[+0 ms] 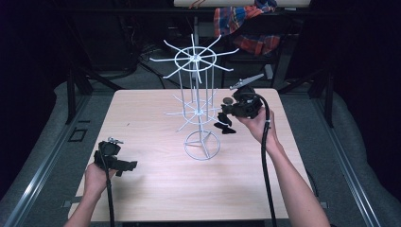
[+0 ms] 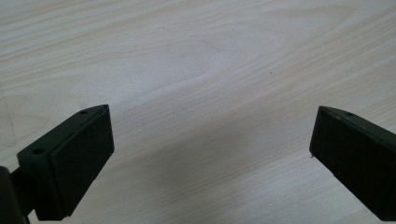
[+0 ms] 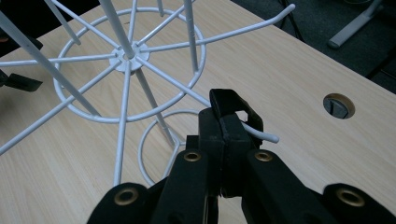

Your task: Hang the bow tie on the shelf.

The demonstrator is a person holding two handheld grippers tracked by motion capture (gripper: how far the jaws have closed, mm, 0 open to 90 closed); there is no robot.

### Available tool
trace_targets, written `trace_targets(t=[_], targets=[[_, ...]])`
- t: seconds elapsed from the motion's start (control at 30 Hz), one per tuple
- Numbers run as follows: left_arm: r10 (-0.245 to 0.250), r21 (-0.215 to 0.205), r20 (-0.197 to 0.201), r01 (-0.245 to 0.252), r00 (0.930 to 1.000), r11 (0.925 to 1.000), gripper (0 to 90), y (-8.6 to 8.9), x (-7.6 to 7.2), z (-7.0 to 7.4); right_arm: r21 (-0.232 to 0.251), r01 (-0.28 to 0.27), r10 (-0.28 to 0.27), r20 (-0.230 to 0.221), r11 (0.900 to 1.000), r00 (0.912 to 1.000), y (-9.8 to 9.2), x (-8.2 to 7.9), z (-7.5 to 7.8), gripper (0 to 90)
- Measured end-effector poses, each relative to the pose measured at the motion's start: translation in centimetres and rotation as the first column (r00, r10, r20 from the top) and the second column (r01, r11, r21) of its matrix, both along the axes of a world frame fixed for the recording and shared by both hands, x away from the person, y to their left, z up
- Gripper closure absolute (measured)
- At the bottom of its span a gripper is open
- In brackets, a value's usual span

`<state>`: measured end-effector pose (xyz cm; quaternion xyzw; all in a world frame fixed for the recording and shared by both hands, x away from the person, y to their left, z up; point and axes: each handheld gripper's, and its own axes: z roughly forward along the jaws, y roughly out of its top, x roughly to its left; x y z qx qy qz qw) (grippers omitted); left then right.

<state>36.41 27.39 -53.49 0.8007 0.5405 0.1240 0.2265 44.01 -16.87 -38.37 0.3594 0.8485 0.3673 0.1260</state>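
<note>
A white wire rack is standing in the middle of the wooden table. The right gripper is squeezing tight on a small black clip. The clip's loop is sitting over the tip of one of the rack's lower arms. The left gripper is hanging low over the near left part of the table, with its jaws spread wide and nothing between them.
</note>
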Motion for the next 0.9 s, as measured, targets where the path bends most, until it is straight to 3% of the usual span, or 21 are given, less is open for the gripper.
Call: trace_targets(t=[0.47,0.9], targets=[[0.0,0.0,-0.002,0.0,1.0,1.0,0.0,0.0,0.0,0.0,0.011,-0.018,0.018,-0.02,1.0,0.9996,0.2,0.0,-0.8,89.5],[-0.004,0.002,-0.004,0.004,1.0,1.0,0.0,0.0,0.1,-0.1,-0.009,-0.029,0.028,-0.011,1.0,0.9995,0.3,-0.2,-1.7,89.3]])
